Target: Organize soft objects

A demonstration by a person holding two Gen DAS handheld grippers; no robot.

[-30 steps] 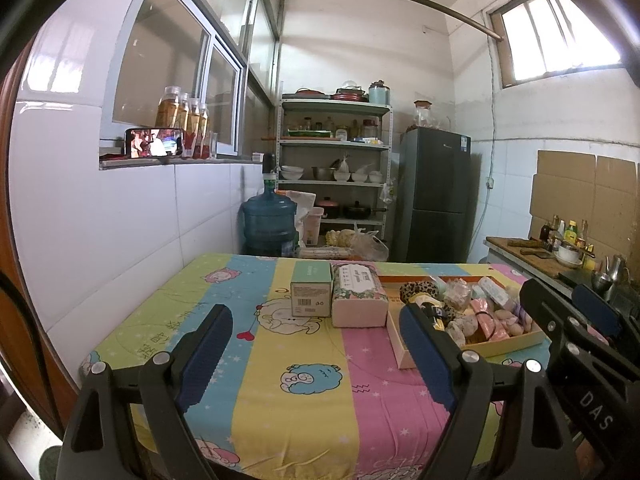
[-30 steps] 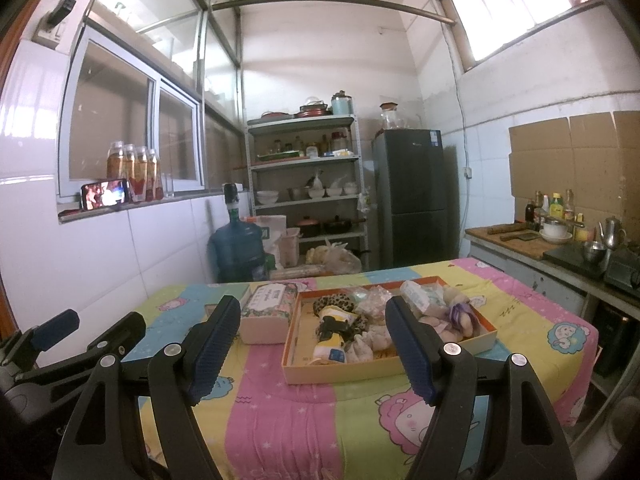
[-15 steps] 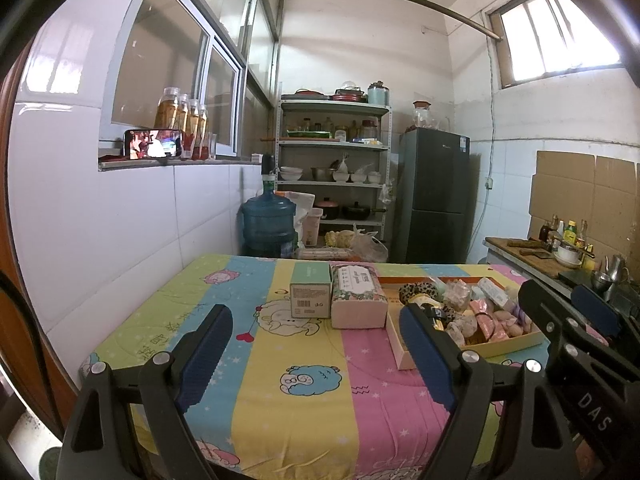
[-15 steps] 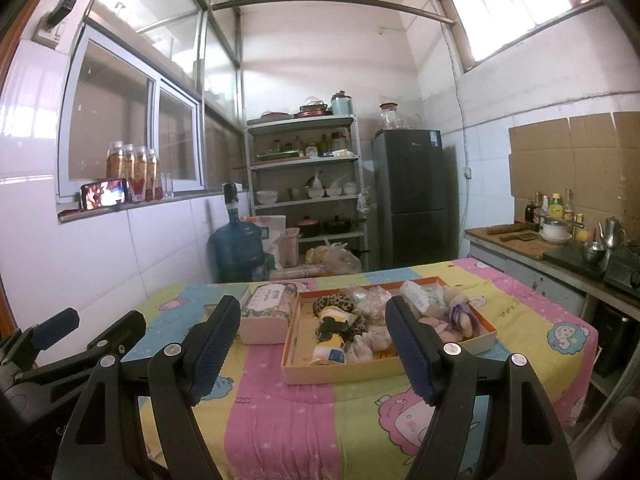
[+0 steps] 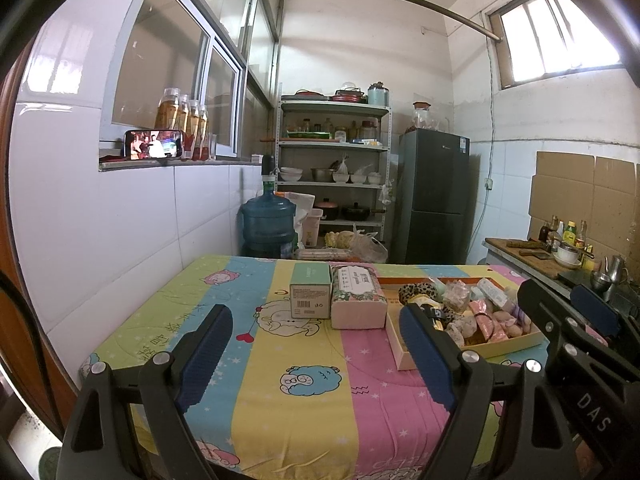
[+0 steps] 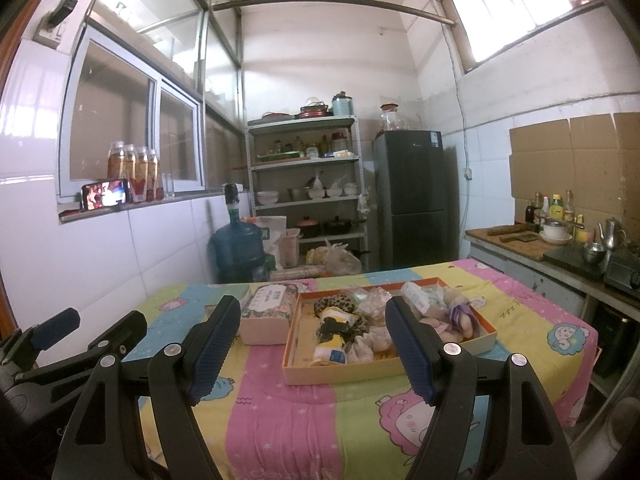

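Note:
A shallow orange-rimmed cardboard tray (image 6: 384, 372) (image 5: 404, 356) lies on the striped cartoon tablecloth, filled with several soft items: a leopard-print scrunchie (image 6: 334, 304) (image 5: 418, 290), pale pouches and small packets. To its left sit a floral tissue pack (image 6: 268, 312) (image 5: 356, 296) and a green box (image 5: 310, 294). My left gripper (image 5: 316, 354) hovers open over the near table, short of the boxes. My right gripper (image 6: 310, 350) is open too, nothing between its fingers, short of the tray. Each gripper shows at the edge of the other's view.
The table (image 5: 256, 400) stands against a white tiled wall on the left. Behind it are a blue water jug (image 5: 268, 226), a metal shelf (image 5: 334, 172) of dishes and a dark fridge (image 5: 434, 196). A counter (image 6: 560, 256) with bottles and a kettle runs along the right.

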